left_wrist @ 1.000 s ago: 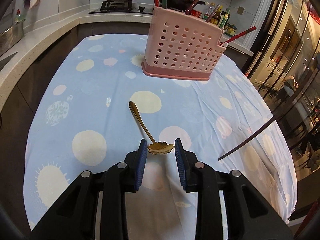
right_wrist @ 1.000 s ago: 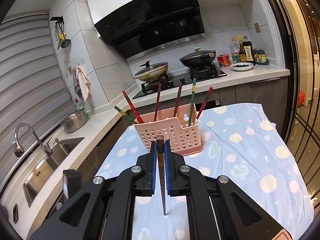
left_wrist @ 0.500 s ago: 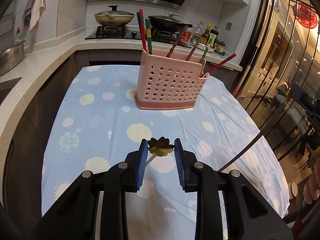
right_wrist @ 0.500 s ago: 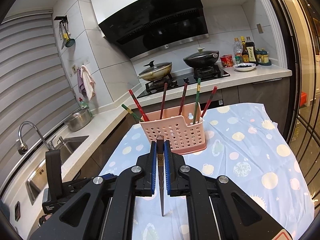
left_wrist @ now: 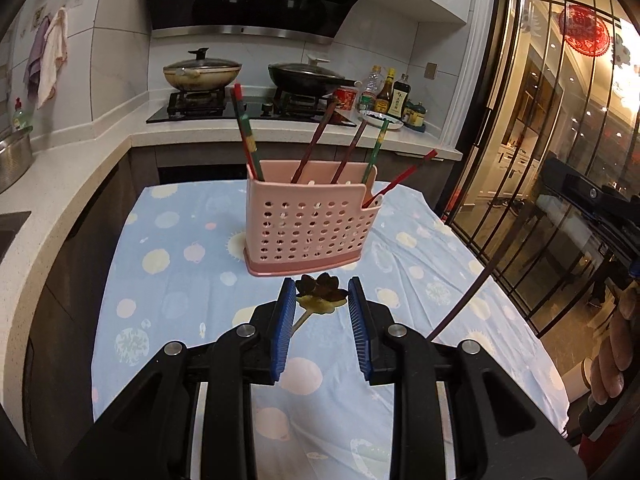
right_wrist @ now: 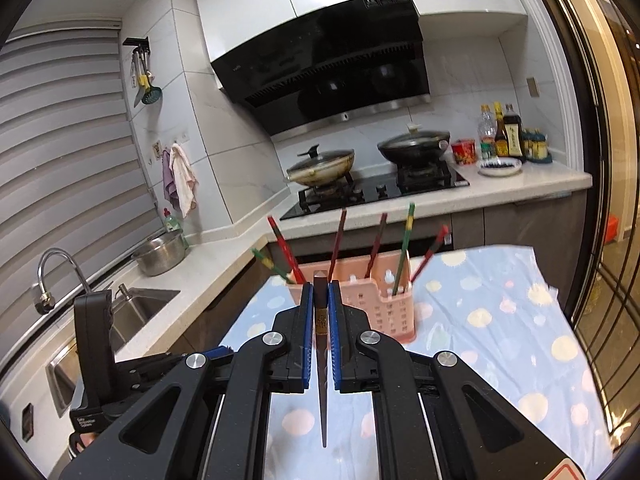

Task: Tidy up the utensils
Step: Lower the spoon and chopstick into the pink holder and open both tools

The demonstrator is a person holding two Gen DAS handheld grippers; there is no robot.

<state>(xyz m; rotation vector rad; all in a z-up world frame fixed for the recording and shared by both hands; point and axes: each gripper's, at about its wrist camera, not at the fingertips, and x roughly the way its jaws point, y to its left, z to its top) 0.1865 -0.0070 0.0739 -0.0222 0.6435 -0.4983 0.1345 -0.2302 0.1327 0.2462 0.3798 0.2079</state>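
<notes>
Left hand-held gripper (left_wrist: 322, 300): blue pads clamped on the flower-shaped bowl of a gold spoon (left_wrist: 320, 298), one pad on each side. The spoon is lifted off the cloth, its thin handle hanging down and to the left behind the left pad. Bowl sits just in front of the base of the pink utensil holder (left_wrist: 310, 226).

Right hand-held gripper (right_wrist: 320, 308): jaws narrow, closed on a dark chopstick (right_wrist: 321, 360) held near its thick end — the tapered tip points down toward the camera, over the tablecloth. The same chopstick shows in the left wrist view as a thin dark line (left_wrist: 460, 304) rising to the right.

Utensil holder: perforated pink plastic, upright on the worktop (left_wrist: 168, 264), which is covered by a blue cloth with pale dots. Six chopsticks (right_wrist: 404, 248) stand in it at various tilts — red, brown and green-yellow ends.

Background: gas hob with two lidded pans (right_wrist: 322, 164), sauce bottles (right_wrist: 508, 132) at the right of the counter, sink (right_wrist: 136, 308) at left.
</notes>
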